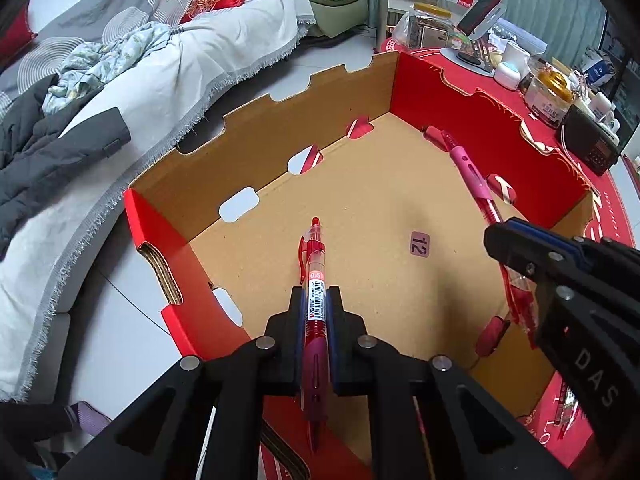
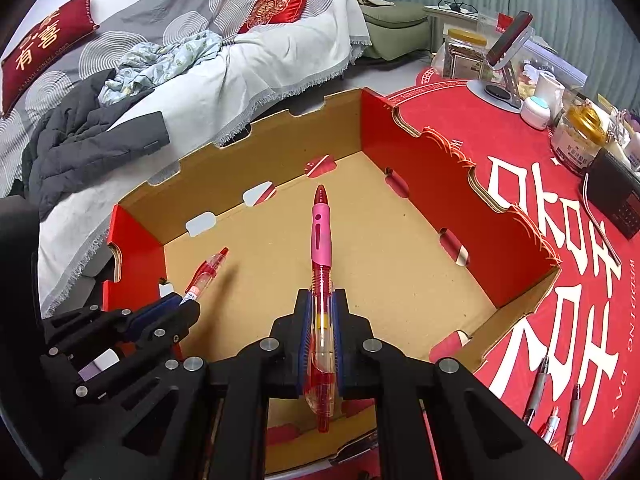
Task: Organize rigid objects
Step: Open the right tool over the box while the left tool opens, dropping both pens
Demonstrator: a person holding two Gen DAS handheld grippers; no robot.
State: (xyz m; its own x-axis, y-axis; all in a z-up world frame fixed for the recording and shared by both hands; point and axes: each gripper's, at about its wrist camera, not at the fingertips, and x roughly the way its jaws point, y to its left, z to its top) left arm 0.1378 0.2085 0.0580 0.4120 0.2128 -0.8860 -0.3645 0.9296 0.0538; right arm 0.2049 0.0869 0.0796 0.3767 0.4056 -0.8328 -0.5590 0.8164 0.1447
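Observation:
My left gripper (image 1: pixel 316 300) is shut on a red gel pen (image 1: pixel 314 264) with a barcode label, held over the near left part of an open cardboard box (image 1: pixel 304 128) with red outer walls. My right gripper (image 2: pixel 321 304) is shut on a pink-grip red pen (image 2: pixel 321 236), which points toward the box's far wall. Each wrist view catches the other gripper: the right one (image 1: pixel 520 252) at the right edge, the left one (image 2: pixel 176 312) at lower left with its red gel pen (image 2: pixel 208 268). Both pens hang above the box's brown floor (image 2: pixel 380 264).
The box sits on a red tablecloth with white characters (image 2: pixel 520 216). Several more pens (image 2: pixel 556 412) lie on the cloth at lower right. Jars (image 2: pixel 576 136), a phone on a stand (image 2: pixel 508 48), a small radio (image 2: pixel 620 200) crowd the far right. A sofa with clothes (image 2: pixel 120 92) lies beyond.

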